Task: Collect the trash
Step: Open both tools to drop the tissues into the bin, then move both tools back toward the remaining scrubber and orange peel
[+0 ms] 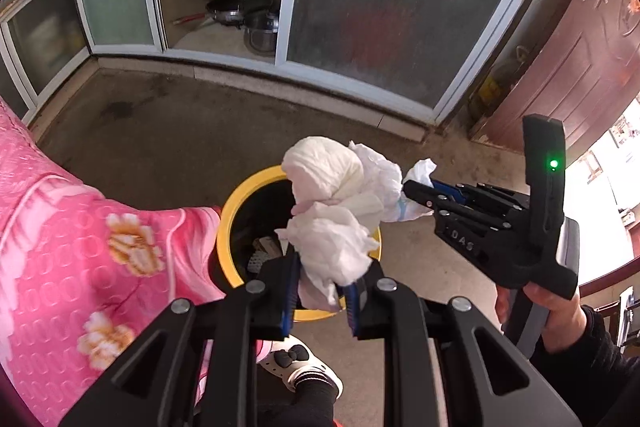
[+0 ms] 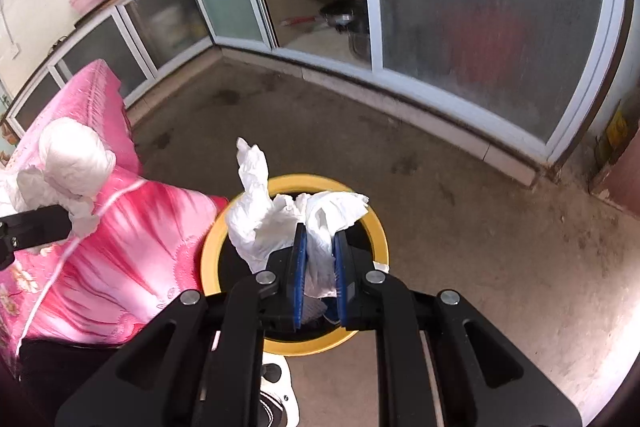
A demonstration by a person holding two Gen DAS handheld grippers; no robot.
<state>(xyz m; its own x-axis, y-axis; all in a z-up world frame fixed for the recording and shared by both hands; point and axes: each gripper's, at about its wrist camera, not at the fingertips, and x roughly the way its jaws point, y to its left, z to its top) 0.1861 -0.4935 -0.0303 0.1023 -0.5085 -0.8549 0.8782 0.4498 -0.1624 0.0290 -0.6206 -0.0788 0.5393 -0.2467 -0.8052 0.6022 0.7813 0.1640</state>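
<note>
My left gripper [image 1: 320, 291] is shut on a bundle of crumpled white tissue [image 1: 332, 203] and holds it above the yellow-rimmed trash bin [image 1: 230, 215]. My right gripper [image 2: 320, 267] is shut on another crumpled white tissue [image 2: 276, 215], held over the same bin [image 2: 374, 223]. In the left wrist view the right gripper [image 1: 420, 193] comes in from the right, pinching its tissue [image 1: 420, 169] beside the bundle. In the right wrist view the left gripper's finger [image 2: 36, 227] and its bundle [image 2: 72, 163] show at the left edge. Some trash lies inside the bin.
A pink quilted cover [image 1: 60, 247] lies close to the bin's left side. Low cabinets with frosted sliding doors [image 1: 380, 31] run along the back; one section stands open with pots [image 1: 240, 13] inside. A brown door [image 1: 580, 59] is at the right. My shoe [image 1: 300, 363] is below the bin.
</note>
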